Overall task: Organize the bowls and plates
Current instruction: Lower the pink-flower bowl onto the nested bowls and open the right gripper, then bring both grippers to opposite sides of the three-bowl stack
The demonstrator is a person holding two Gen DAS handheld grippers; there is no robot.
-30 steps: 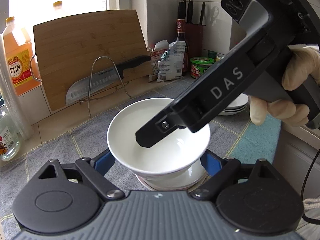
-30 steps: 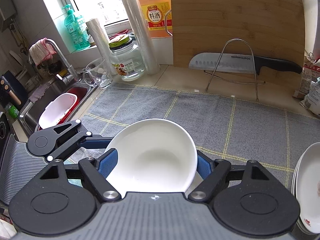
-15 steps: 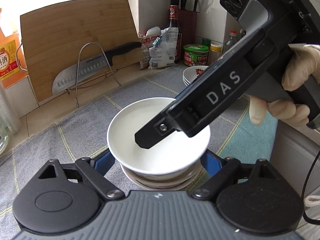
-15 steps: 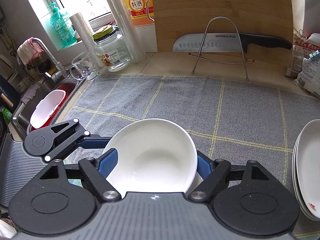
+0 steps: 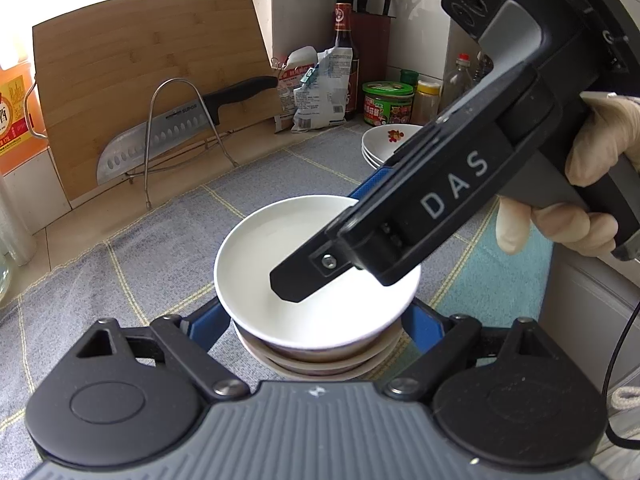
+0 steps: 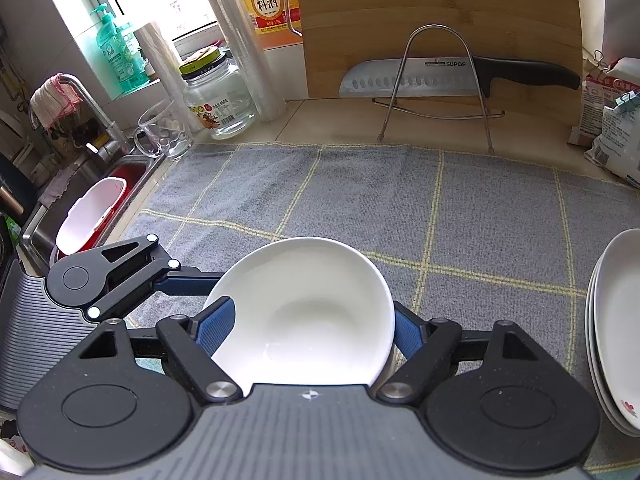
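A white bowl (image 5: pixel 280 248) sits on top of a stack of bowls (image 5: pixel 320 360) over the grey checked cloth (image 6: pixel 400 208). My left gripper (image 5: pixel 316 320) is low around this stack, its blue pads against the sides just under the top bowl's rim. One of its fingers (image 6: pixel 188 283) shows in the right wrist view, running in behind the bowl. My right gripper (image 6: pixel 310 328) has the same white bowl (image 6: pixel 304 304) between its blue pads. Its jaws are opening, but the pads still touch the bowl. A gloved hand (image 5: pixel 580 216) holds it, and its black finger (image 5: pixel 304 276) crosses the bowl.
A stack of white plates (image 6: pixel 616 320) lies on the cloth to the right. A knife on a wire rack (image 6: pixel 440 76) leans on the cutting board (image 6: pixel 440 12) at the back. A sink with a red basin (image 6: pixel 92 216) and a glass jar (image 6: pixel 220 100) stand at the left.
Both views have swung, so the cutting board and knife slid leftward and the plate stack came into the left wrist view. More of the stack shows under the top bowl. The bowl stays between both pairs of pads.
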